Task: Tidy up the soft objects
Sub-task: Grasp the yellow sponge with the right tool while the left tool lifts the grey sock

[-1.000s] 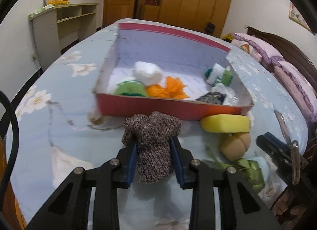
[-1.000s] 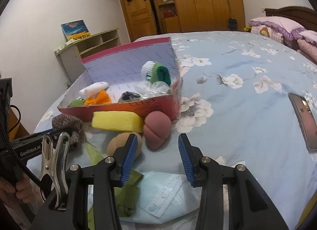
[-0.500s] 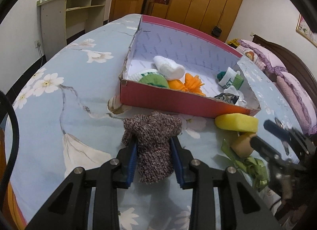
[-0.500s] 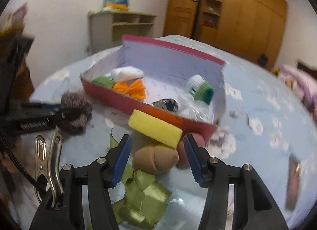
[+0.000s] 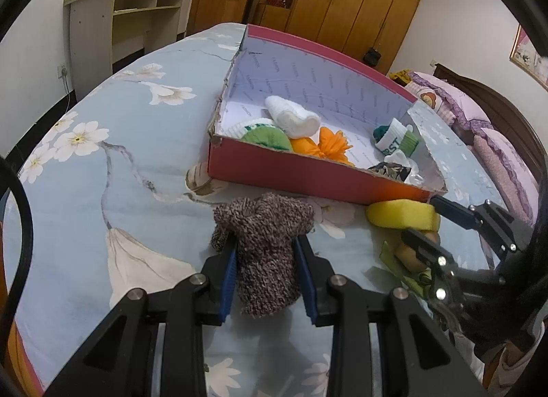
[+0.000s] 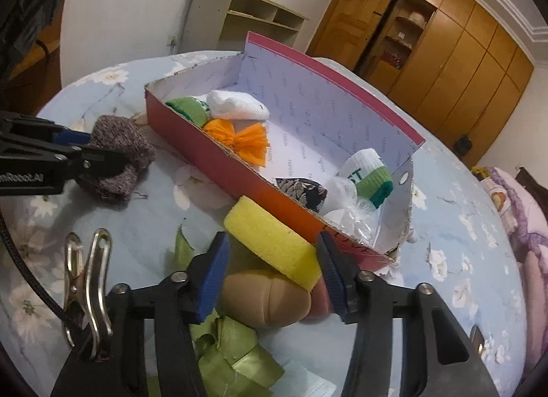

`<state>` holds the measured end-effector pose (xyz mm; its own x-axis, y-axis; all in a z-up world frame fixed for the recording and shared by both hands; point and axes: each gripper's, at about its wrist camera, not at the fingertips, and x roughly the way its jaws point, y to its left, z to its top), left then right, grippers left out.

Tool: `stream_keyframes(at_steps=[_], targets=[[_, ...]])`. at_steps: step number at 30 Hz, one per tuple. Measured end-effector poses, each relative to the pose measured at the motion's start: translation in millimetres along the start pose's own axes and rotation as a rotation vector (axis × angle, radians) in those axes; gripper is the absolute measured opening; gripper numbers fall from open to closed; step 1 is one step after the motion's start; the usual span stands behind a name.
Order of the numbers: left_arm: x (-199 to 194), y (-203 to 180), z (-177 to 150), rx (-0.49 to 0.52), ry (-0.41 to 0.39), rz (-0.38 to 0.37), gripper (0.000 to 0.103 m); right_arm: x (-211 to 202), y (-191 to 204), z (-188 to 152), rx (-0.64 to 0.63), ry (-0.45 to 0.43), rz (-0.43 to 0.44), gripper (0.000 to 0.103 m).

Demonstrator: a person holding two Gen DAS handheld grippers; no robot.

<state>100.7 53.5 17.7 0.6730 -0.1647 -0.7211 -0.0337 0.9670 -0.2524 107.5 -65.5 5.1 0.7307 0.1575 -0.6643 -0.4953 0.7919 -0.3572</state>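
Rolled over and slid across the bedspread point(image 5: 102, 191), the right gripper point(image 6: 272, 253) is closing around the yellow sponge point(image 6: 270, 243) slanting along the red box point(image 5: 308, 174) wall, while the left gripper point(image 5: 267, 260) pinches the knitted sock point(image 5: 265, 246), lengthwise.

Brown-and-white flecked knit sock point(image 5: 265, 253). Red box point(image 5: 308, 174), pale printed lining. Yellow sponge point(image 6: 274, 243), tan pad point(image 6: 263, 297), orange mesh point(image 6: 246, 140), green ribbon point(image 6: 236, 349). Blue floral bedsheet point(image 5: 113, 143).
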Motion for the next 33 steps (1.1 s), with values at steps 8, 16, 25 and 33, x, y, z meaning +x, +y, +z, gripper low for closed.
stream_keyframes(at_steps=[8, 16, 25, 33], targets=[[-2.5, 0.0, 0.8, -0.002, -0.004, -0.004, 0.033, -2.9, -5.0, -0.4, 0.026, -0.016, -0.014, 0.033], [-14.1, -2.6, 2.4, 0.003, -0.025, -0.013, 0.033, -21.8, -10.9, -2.6, 0.110, -0.065, 0.014, 0.033], [-28.4, -7.1, 4.7, 0.012, -0.056, -0.029, 0.033, -43.8, -20.7, -9.9, 0.233, -0.123, 0.041, 0.033], [-40.5, -12.0, 6.3, 0.025, -0.081, -0.040, 0.033, -67.3, -31.7, -18.2, 0.355, -0.194, 0.050, 0.033]])
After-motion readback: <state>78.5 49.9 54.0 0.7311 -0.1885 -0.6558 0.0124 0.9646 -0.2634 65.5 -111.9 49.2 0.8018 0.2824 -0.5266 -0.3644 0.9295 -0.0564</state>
